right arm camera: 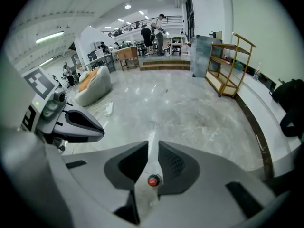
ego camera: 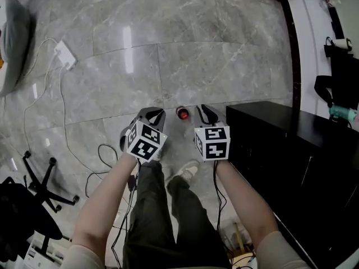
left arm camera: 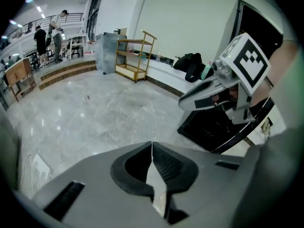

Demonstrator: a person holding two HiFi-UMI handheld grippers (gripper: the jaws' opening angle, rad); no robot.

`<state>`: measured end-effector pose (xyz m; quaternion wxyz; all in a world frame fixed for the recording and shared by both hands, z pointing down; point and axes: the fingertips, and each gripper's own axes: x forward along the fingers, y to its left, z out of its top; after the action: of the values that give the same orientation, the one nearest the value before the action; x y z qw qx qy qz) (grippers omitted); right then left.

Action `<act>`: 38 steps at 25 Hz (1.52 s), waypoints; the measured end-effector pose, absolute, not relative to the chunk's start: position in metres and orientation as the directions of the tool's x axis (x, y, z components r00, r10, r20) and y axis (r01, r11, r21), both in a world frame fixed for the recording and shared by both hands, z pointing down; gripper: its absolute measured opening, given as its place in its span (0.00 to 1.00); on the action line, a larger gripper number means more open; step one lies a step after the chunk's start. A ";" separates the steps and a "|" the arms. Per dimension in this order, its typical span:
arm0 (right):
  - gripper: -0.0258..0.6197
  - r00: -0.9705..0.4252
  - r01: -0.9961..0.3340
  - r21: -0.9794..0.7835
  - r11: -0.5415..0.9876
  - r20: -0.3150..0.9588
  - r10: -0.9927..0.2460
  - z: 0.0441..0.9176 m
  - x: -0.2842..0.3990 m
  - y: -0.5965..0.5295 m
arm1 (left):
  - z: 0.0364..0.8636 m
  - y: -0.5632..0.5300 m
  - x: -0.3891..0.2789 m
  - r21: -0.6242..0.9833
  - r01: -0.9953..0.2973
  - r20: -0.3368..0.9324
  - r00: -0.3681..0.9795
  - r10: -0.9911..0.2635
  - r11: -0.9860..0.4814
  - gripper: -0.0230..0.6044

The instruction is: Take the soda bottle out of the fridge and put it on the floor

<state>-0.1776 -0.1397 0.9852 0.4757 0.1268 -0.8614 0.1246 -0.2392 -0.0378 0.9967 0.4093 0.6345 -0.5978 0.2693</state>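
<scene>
1. Left gripper (ego camera: 159, 115): jaws closed together, empty.
2. Right gripper (ego camera: 202, 112): jaws a narrow gap apart, gripping nothing.
3. Soda bottle (ego camera: 182, 113) stands upright on the floor (ego camera: 224, 55), below the 2 grippers; best to lift straight up, clear of its cap.

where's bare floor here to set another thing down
Widest bare patch: marble floor beyond the red-capped bottle, between the power strip and the dark border strip. Crowded: cables at left, chair base lower left, black cabinet at right.
</scene>
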 end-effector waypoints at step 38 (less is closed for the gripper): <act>0.07 -0.870 -0.309 -0.028 0.951 0.413 -0.270 0.433 -0.174 -0.134 | 0.474 -0.073 -0.244 0.038 -0.999 0.527 0.049 -0.848 -0.034 0.05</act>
<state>-0.1737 -0.1345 0.4331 0.2067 0.1501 -0.9657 0.0467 -0.2439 -0.0735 0.4737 0.2036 0.6950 -0.6645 0.1844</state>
